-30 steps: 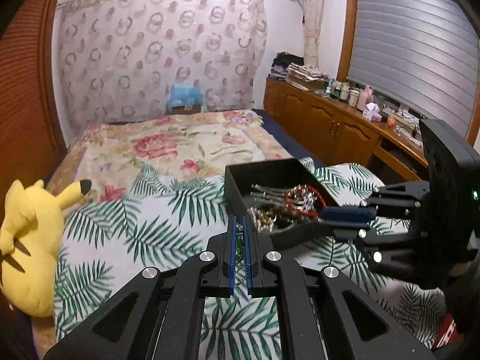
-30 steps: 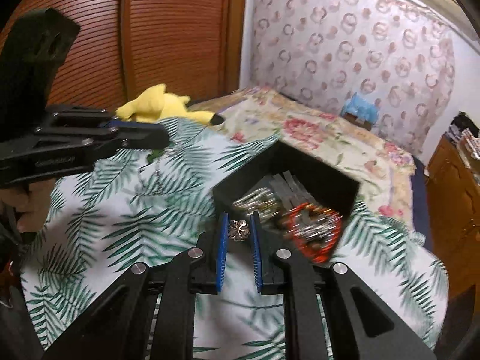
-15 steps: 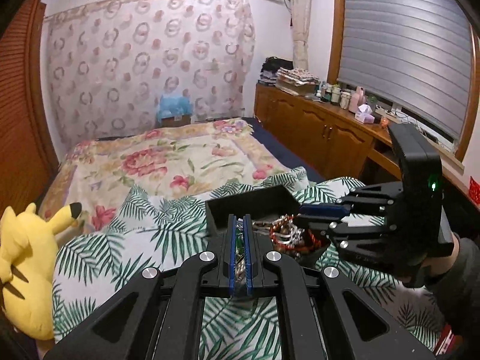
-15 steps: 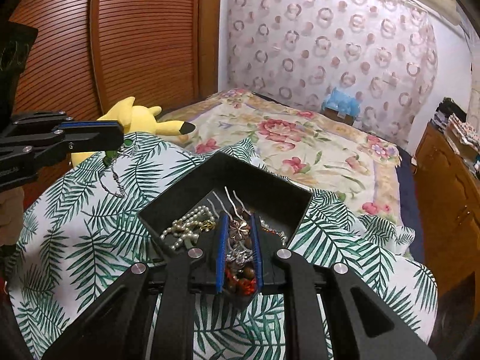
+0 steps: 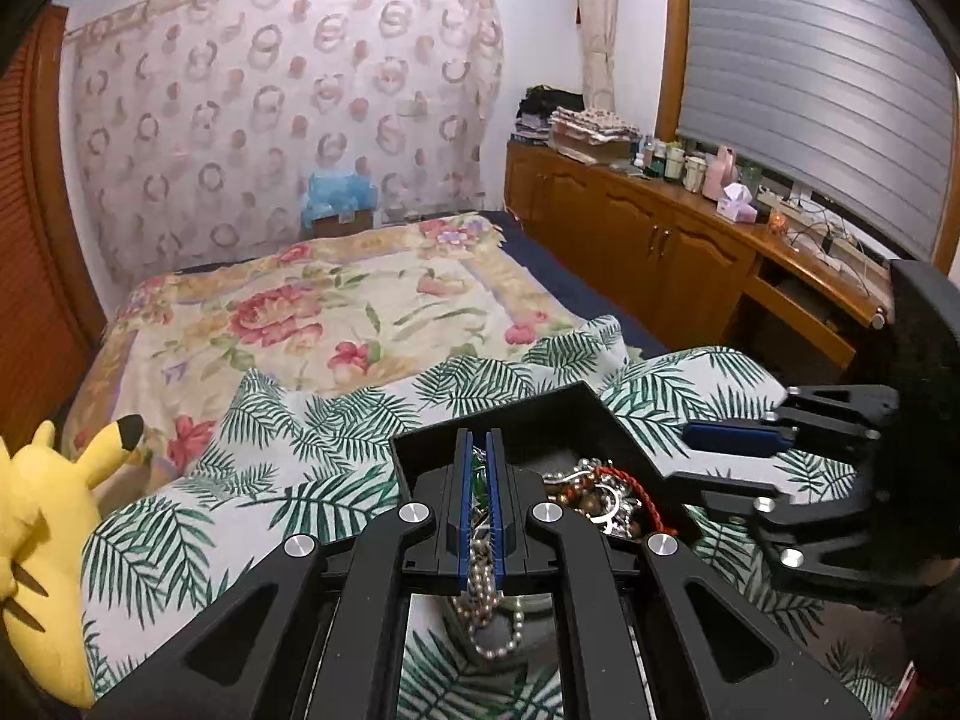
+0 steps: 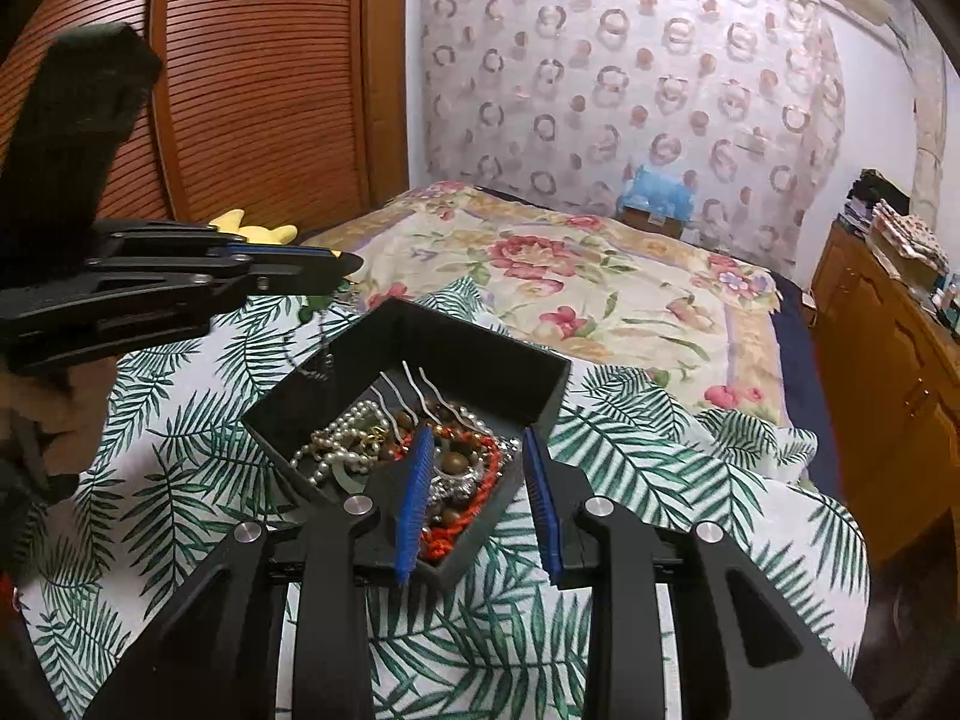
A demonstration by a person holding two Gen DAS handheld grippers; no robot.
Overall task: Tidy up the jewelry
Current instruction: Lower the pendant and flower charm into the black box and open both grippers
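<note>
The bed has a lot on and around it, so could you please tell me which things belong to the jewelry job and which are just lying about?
Part of the job:
- black box
- pearl necklace
- red bead string
- green-stoned chain in the left gripper
- right gripper, open over the box

Just lying about:
- yellow plush toy
- wooden cabinet
- palm-leaf sheet

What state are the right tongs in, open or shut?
Open. The right tongs show a wide gap between their blue pads, nothing held, poised over the corner of the black jewelry box.
</note>
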